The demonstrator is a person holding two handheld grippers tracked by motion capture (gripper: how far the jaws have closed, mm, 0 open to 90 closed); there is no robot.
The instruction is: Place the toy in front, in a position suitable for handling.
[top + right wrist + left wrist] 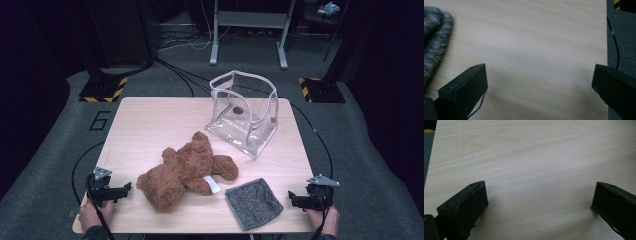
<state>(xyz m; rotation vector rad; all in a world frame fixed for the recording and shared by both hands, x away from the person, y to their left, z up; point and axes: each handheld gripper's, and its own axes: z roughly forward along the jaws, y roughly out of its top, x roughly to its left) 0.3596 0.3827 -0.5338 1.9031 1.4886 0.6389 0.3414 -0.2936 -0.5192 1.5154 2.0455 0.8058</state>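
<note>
The brown teddy bear [185,170] lay on its side in the near middle of the table [150,125], between our two grippers, its head end nearest the left gripper [127,188] and just apart from those jaws. Close beside its legs, toward the right gripper [291,198], lay a grey knitted cloth [253,202], flat; in the right gripper view its fuzzy edge [435,37] sat off to the left of the left jaw, not between the jaws. Beyond both tools, at the far side, stood a clear plastic bag [243,112], mouth open and upward, a small dark object [238,109] inside; we could not tell what. Both grippers rested low at the near edge, one hand [92,215] behind the left, the other hand [324,220] behind the right. Each tool's jaws stood wide apart over bare wood, clasping nothing. We judged the work not yet begun: the approach stage, likely packing the bear into the bag. The next move would call for bringing the left gripper forward onto the bear and closing on a limb or fold of plush, the right free to steady the bag's rim.
</note>
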